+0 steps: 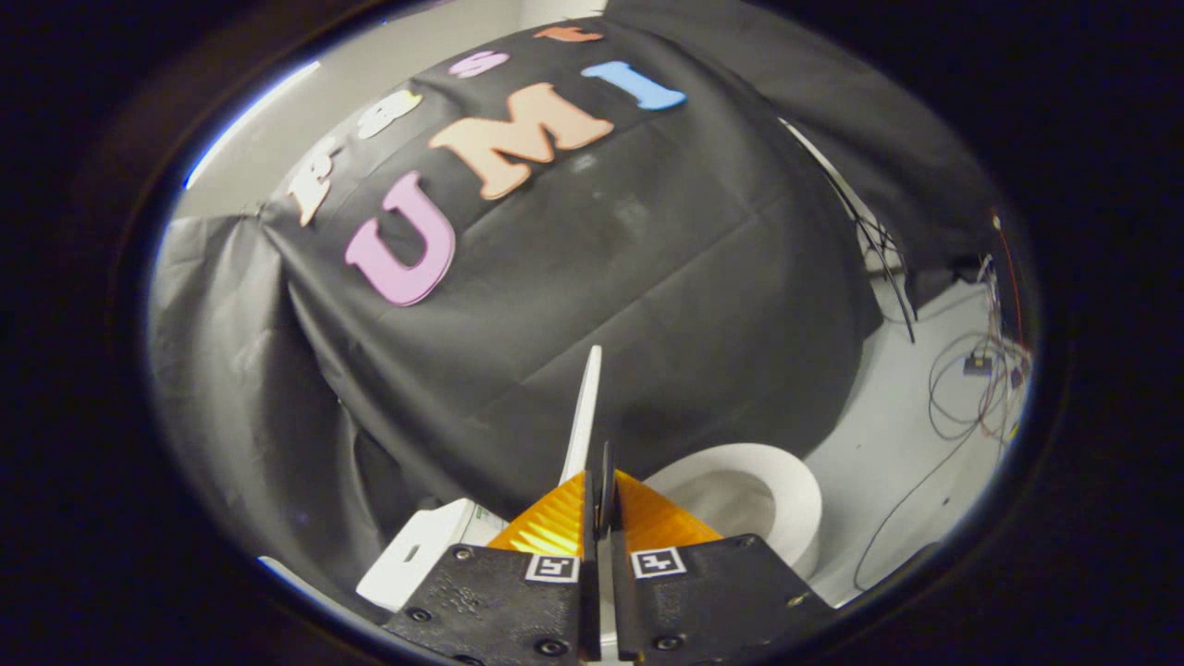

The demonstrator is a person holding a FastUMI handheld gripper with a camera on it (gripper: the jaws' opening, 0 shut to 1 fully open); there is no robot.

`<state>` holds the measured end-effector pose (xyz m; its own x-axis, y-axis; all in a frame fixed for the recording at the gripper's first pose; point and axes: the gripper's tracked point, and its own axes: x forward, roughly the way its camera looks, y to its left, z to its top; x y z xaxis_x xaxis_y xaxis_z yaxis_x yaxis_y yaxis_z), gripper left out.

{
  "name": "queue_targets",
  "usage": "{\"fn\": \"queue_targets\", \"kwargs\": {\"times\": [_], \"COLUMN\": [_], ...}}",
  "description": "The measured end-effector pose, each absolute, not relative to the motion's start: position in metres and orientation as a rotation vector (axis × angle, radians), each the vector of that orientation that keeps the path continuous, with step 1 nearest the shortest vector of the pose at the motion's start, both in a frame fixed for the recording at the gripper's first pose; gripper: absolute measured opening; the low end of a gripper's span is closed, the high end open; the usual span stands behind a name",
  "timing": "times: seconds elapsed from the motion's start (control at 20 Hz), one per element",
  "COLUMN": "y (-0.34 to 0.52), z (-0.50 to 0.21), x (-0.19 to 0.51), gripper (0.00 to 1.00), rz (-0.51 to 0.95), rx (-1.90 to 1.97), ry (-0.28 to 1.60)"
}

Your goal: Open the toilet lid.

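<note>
The gripper (599, 481) has its two fingers pinched nearly together on the thin edge of the toilet lid (583, 416), both pressing on it. The lid stands raised, seen edge-on as a narrow white blade rising from between the fingers toward the black cloth wall (647, 277). Just beside the fingers, the toilet seat (795, 499) lies uncovered, its white ring and bowl open to view. On the other side sits the white cistern (416, 550). Beyond the toilet, loose cables (962, 398) trail across the pale floor (888, 444).
</note>
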<state>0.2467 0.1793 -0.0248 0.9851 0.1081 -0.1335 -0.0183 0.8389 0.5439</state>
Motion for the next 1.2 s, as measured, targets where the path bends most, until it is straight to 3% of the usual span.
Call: {"fn": "queue_targets", "kwargs": {"times": [0.7,1.2], "y": [0.291,0.397], "z": [0.046,0.064], "x": [0.235,0.232], "gripper": [0.06,0.06], "rz": [0.083,0.264], "rx": [0.151,0.044], "ry": [0.160,0.116]}}
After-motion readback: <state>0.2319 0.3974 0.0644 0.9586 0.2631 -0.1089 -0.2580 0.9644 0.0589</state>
